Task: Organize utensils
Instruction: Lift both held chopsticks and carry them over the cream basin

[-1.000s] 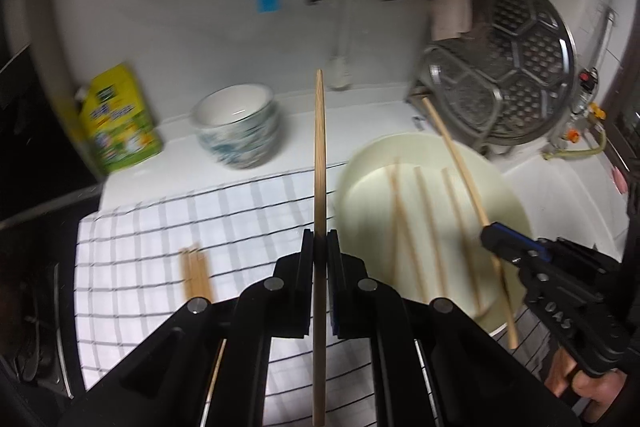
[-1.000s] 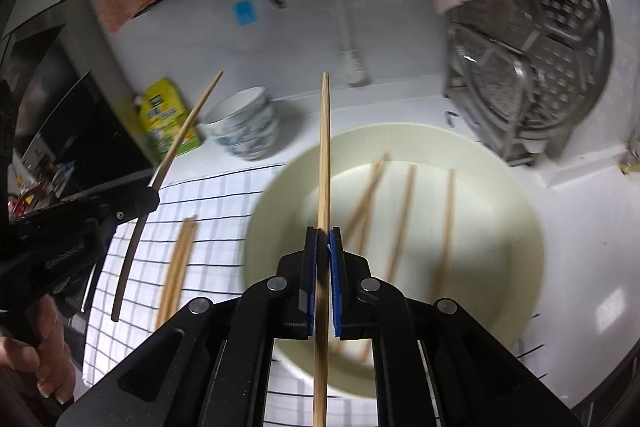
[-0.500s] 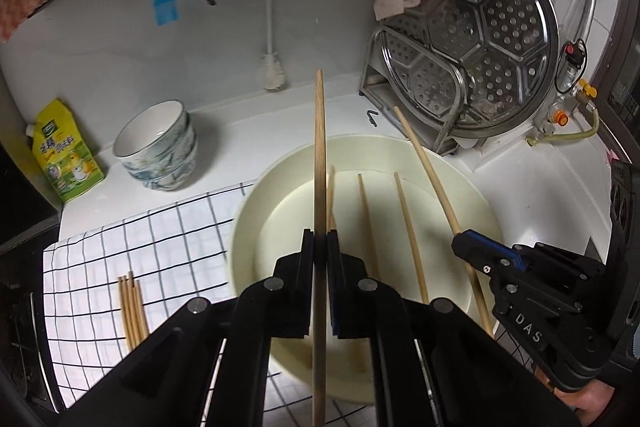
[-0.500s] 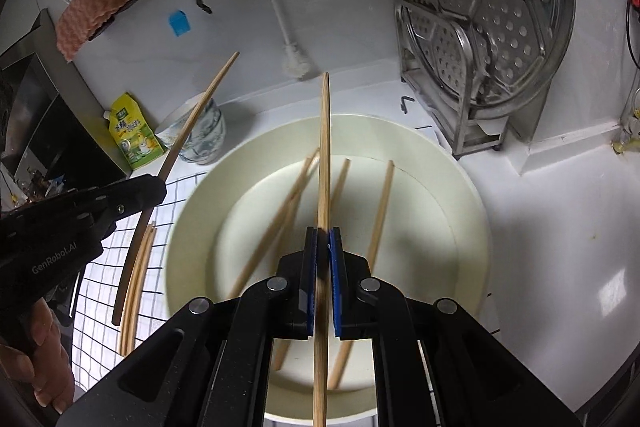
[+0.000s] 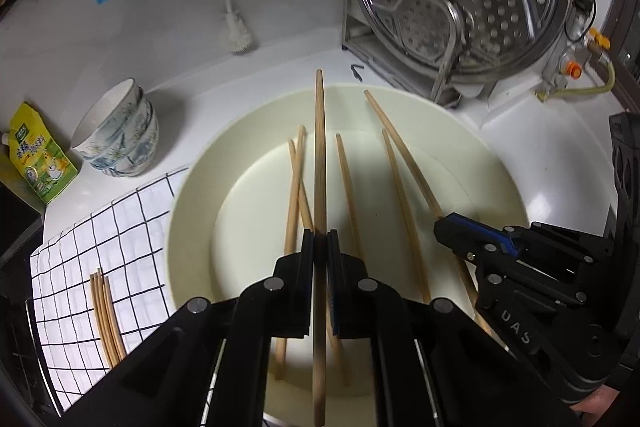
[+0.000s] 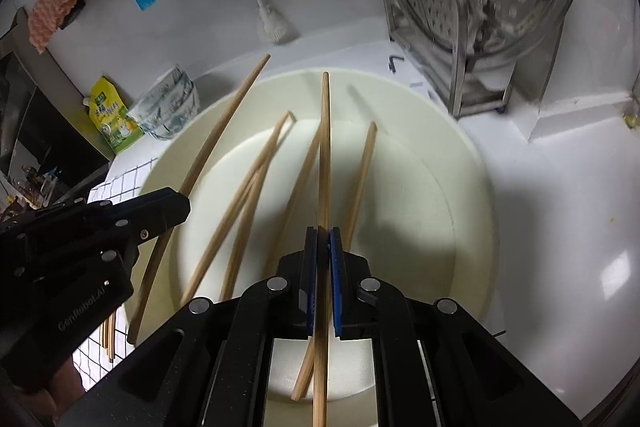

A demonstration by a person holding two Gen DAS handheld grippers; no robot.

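Left tongs (image 5: 320,247) clamping one chopstick (image 5: 319,155), hanging over the cream basin (image 5: 192,187); right tongs (image 6: 323,247) pinching another stick (image 6: 325,147) over the same basin; four loose sticks (image 5: 348,187) lying inside; a small bundle (image 5: 105,311) sitting on the checked cloth (image 5: 132,227) on the worktop, left of the basin.
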